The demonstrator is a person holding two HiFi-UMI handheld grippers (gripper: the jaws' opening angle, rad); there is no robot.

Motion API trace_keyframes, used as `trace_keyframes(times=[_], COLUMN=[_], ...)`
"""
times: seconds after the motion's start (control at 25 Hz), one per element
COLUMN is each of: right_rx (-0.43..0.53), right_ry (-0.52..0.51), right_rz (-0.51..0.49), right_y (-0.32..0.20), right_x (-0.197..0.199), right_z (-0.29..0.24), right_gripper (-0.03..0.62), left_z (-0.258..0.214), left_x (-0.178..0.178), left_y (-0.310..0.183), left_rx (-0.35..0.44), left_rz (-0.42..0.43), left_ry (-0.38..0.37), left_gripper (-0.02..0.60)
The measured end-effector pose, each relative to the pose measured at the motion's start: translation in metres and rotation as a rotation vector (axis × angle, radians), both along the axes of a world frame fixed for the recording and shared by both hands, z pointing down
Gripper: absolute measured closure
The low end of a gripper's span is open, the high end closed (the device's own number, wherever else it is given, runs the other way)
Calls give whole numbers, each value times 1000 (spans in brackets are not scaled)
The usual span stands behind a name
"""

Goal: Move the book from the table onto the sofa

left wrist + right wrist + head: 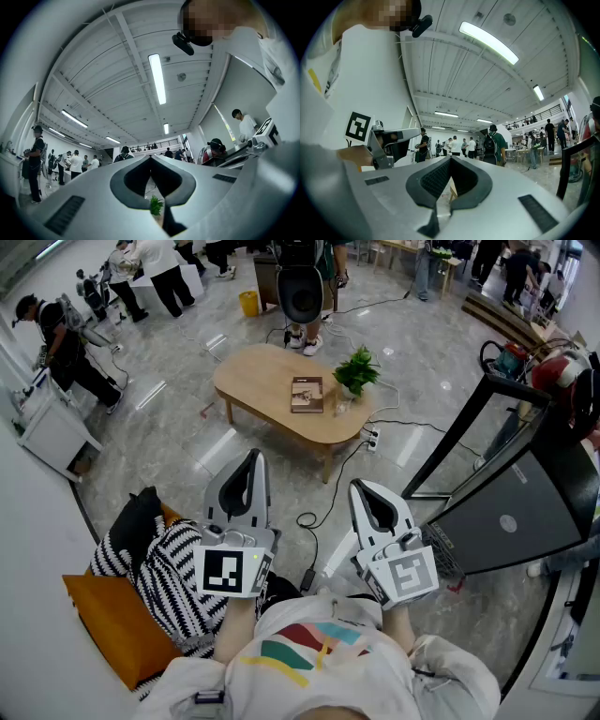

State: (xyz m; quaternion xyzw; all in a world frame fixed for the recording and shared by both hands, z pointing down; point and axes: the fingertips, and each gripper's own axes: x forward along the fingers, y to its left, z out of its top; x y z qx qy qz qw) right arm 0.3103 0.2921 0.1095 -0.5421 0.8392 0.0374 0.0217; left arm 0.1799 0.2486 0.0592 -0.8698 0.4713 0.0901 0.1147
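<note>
- Head view: you hold both grippers out in front of your chest. The left gripper (pixel 251 457) and the right gripper (pixel 360 487) are side by side and apart from each other. Each has its jaws brought together with nothing between them.
- The book (pixel 307 394) lies flat on the wooden table (pixel 258 381), well ahead of both grippers. It is just beside a potted plant (pixel 356 371) that stands toward the table's right end.
- The orange sofa (pixel 98 610) sits at your lower left, near the left gripper. A black-and-white striped cushion (pixel 169 568) lies on it — the book is not on it yet.
- A white power strip (pixel 372 438) lies on the floor by the table's near right side, and a black cable runs across the floor between the table and you.
- Left gripper view: your jaw tips meet and grip nothing. Through the leaf-shaped gap under the tips you see the green of the potted plant (pixel 156 205). Ceiling and strip lights fill most of the frame, and people stand in the background.
- Right gripper view: the jaws are together here too, and empty. A bit of the pale wooden table (pixel 452 190) shows through the gap. The left gripper's marker cube (pixel 358 126) shows at the frame's left — well clear of these jaws.
</note>
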Motion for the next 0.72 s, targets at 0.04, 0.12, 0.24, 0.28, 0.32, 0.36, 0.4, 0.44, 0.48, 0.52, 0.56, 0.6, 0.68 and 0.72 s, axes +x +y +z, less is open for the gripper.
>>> trace_keyframes(times=[0.04,0.12,0.24,0.28,0.32,0.36,0.4,0.44,0.48,0.52,0.56,0.6,0.68,0.72], right_rx=[-1,-1,0,2,4,8,13,20,26,32,35,36,35,35], right_ry=[1,2,0,-2,-4,-7,-9,-11,-12,-14,-18,-23,-32,-33], right_rz=[-1,-3,0,2,5,7,9,10,10,8,7,6,6,6], right_y=[-1,-2,-4,-4,-4,-4,-4,-5,-5,-5,-5,-5,-6,-6], right_x=[0,2,5,6,7,9,10,11,12,12,13,14,16,18], right_z=[0,-1,-2,-3,-3,-3,-3,-4,-4,-5,-5,-5,-4,-4], right_gripper=[582,582,582,582,582,582,582,582,582,582,582,582,582,582], left_z=[-1,-2,-3,-3,-3,-3,-2,-2,-1,-1,-1,-1,-3,-3], left_x=[0,0,-1,-1,0,0,1,2,3,4,5,6,9,11], left_y=[-1,-4,-6,-7,-7,-7,-8,-8,-9,-9,-10,-10,-11,-11], left_rx=[0,-1,-3,-3,-3,-4,-4,-5,-6,-7,-7,-6,-3,-2], left_rz=[-2,-6,-11,-13,-14,-15,-15,-15,-15,-15,-14,-13,-11,-10], left_ry=[1,2,6,6,7,7,6,4,3,1,-1,-4,-10,-12], left_gripper=[577,577,577,577,575,577,577,577,577,577,577,577,577,577])
